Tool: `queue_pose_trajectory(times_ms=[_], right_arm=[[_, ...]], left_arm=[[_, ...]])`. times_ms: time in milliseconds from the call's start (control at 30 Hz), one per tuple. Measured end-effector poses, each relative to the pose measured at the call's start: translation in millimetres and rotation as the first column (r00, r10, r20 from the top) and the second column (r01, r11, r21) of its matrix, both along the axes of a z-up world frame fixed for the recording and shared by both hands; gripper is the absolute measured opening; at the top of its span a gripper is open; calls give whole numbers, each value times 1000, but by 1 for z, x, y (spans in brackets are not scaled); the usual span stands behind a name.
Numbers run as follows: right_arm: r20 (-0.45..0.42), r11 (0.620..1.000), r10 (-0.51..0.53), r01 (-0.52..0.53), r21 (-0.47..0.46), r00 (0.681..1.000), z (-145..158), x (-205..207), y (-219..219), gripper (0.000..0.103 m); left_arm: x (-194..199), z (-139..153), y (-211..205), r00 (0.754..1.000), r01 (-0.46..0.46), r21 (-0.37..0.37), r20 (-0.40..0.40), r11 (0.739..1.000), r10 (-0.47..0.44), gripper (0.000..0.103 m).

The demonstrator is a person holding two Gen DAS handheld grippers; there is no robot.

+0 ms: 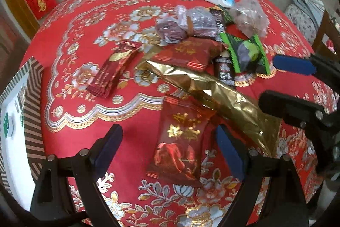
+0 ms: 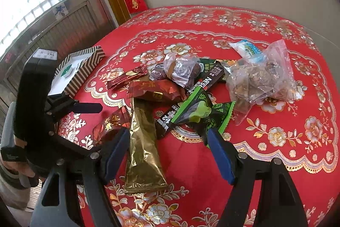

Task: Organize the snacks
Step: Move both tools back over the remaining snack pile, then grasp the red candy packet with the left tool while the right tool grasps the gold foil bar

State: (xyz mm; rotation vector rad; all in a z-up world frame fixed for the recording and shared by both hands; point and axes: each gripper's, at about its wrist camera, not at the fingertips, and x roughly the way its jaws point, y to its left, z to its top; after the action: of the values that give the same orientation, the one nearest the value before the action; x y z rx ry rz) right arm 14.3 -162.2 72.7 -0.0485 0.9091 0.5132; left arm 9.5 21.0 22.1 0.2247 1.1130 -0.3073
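The left gripper [image 1: 167,142] stands wide, holding nothing, tilted steeply down over a red packet [image 1: 178,142] that lies between its pads untouched. The right gripper [image 2: 167,142] is also wide and empty, angled down over the gold pouch [image 2: 142,152]. Beyond the gold pouch, on the worktop [image 2: 276,173], the snack pile holds two more red packets, two clear bags, and one green packet [image 2: 204,114]. A striped box [image 2: 78,71] sits left of the pile.
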Motion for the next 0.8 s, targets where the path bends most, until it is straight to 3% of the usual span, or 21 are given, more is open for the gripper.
queue_pose_trajectory(times_ms=[333,400,467,533,800], right_arm=[[-3,1000,1,-1,4,1000,0,1,1,75],[-8,1000,3,-3,1,1000,-1,1,3,75],[-12,1000,13,-13,-6,1000,-2,2,6,75],[-11,1000,27,-28,-10,1000,-2,3,11,75],[-18,989,125,-126,-75,992,-4,11,51,75]], left_arm=[[6,0,10,1000,-26,-5,10,1000,26,87],[7,-1,10,1000,-27,-12,8,1000,27,78],[7,1,11,999,-29,-14,24,999,30,62],[7,3,14,999,-35,-13,32,999,35,40],[0,8,48,988,-147,-29,43,989,148,38]])
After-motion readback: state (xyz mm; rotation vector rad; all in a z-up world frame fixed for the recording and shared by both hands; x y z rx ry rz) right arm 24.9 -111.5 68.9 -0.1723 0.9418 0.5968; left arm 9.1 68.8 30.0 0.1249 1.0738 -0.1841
